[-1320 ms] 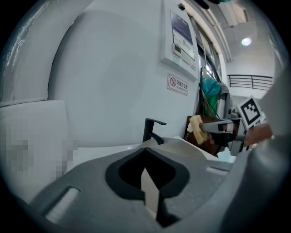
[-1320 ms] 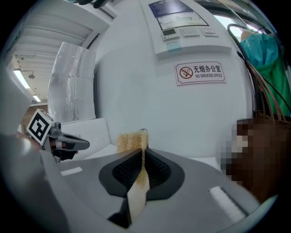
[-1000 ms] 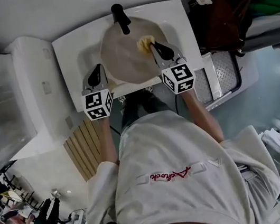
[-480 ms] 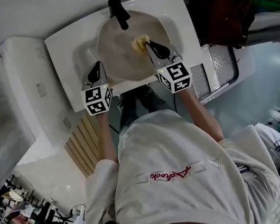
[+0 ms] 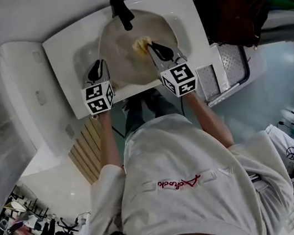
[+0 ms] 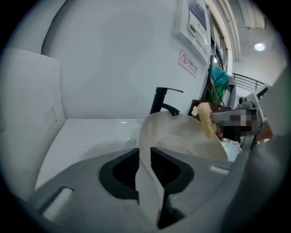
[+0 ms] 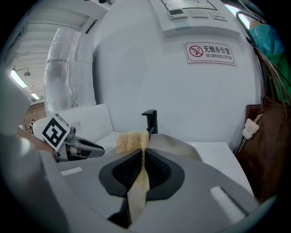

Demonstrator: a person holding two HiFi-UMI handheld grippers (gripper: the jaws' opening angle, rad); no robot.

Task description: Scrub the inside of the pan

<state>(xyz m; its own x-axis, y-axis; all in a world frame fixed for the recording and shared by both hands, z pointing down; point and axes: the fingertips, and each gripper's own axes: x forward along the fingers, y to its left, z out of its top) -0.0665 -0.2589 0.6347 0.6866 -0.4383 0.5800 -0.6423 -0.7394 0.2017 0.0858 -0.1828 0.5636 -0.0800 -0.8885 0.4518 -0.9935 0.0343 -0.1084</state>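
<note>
Hidden or unclear: the person's torso (image 5: 187,186) fills the lower head view and covers the floor below the sink (image 5: 62,50). No handle can be made out on the pan (image 5: 123,62). The two grippers cover its near rim, and the sink hides its underside. In the left gripper view the pan wall fills the gap between the jaws, so contact with the pads is hard to judge.

Surface and room: at far left, a silvery wrapped duct (image 7: 68,73) beside a white wall. The white sink is set against that wall, with a black faucet (image 5: 121,11) at its back edge. The beige pan lies in the sink, its far rim just under the faucet. A no-smoking sign (image 7: 210,53) hangs on the wall to the right. A brown bag (image 5: 229,9) hangs past the sink's right end, above a metal tread plate (image 5: 234,70). People and chairs show on the floor at the corners, small and blurred.

Grippers: the left gripper (image 5: 97,66) is at the pan's left rim. Its jaws have just been opening and now stand a little apart, with the rim between them and seemingly not pinched. The right gripper (image 5: 150,47) is clamped on a yellow sponge (image 5: 140,44), which sits against the inside of the pan, near the faucet.
</note>
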